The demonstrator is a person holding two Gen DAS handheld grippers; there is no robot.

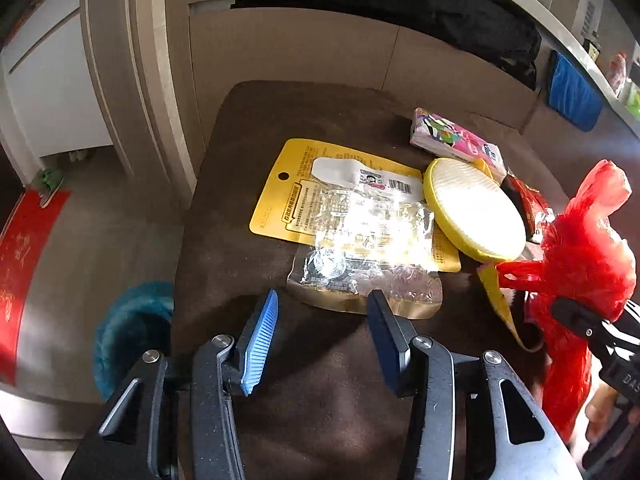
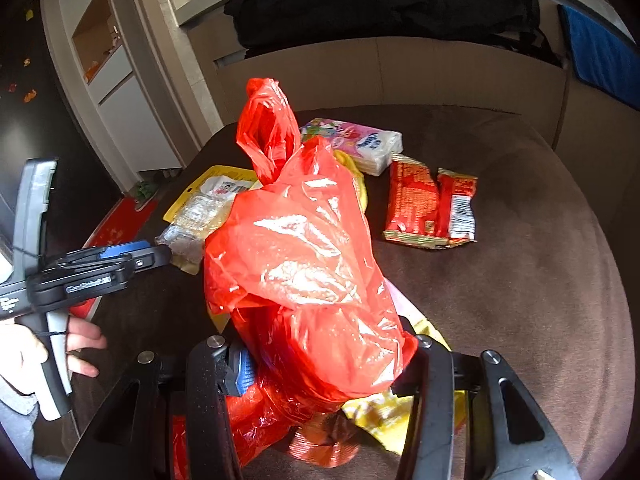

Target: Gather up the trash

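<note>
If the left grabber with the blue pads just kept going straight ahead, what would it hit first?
Probably the clear plastic wrapper lying just ahead of the left gripper, whose jaws are open. The wrapper rests on the yellow card. Depth is hard to judge here.

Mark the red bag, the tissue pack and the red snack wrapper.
red bag [image 2: 304,248]: right wrist view, on the bag's crumpled front face.
tissue pack [image 1: 456,140]: left wrist view, on its printed top face.
red snack wrapper [image 2: 430,204]: right wrist view, on the middle of the flattened wrapper.

Left gripper [image 1: 322,314] spread wide — right gripper [image 2: 324,364] clamped.
</note>
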